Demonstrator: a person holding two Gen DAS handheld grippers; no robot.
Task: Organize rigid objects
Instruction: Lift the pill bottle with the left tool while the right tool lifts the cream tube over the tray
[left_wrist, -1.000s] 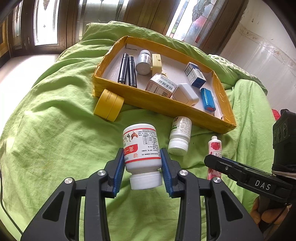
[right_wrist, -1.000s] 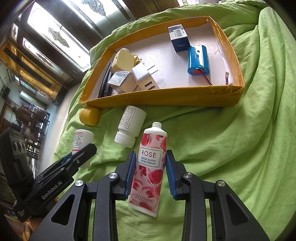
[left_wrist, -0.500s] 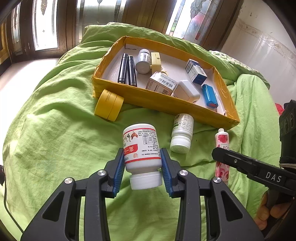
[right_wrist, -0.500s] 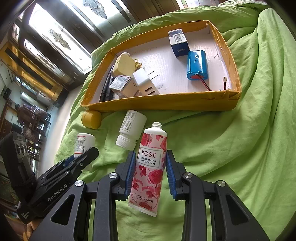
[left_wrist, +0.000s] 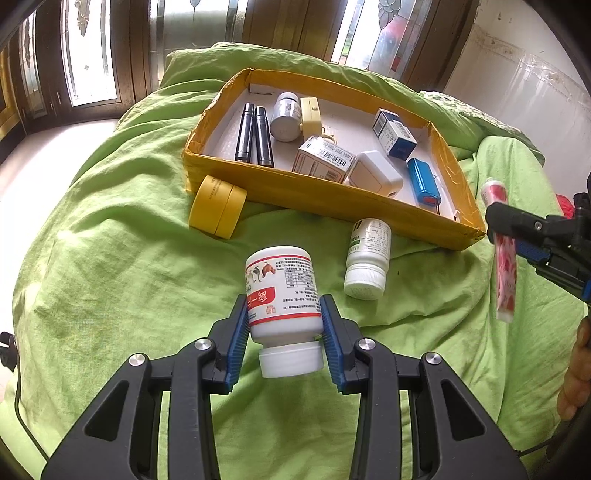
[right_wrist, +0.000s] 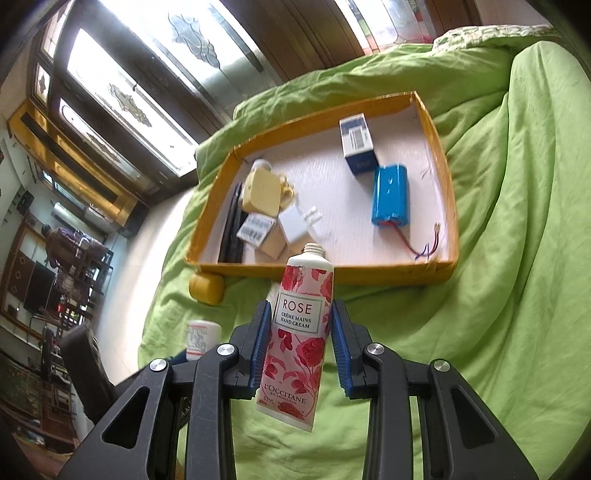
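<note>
Holding steady on both sides: your left gripper is clamped on the white pill bottle by its body, cap toward you, and your right gripper is squeezing the rose hand cream tube mid-body, both lifted off the green bedspread. That bottle looks rigid, light and a bit slick, so grip the label, while the tube is soft, so pinch gently. Another white bottle and a yellow jar lie just outside the yellow tray.
</note>
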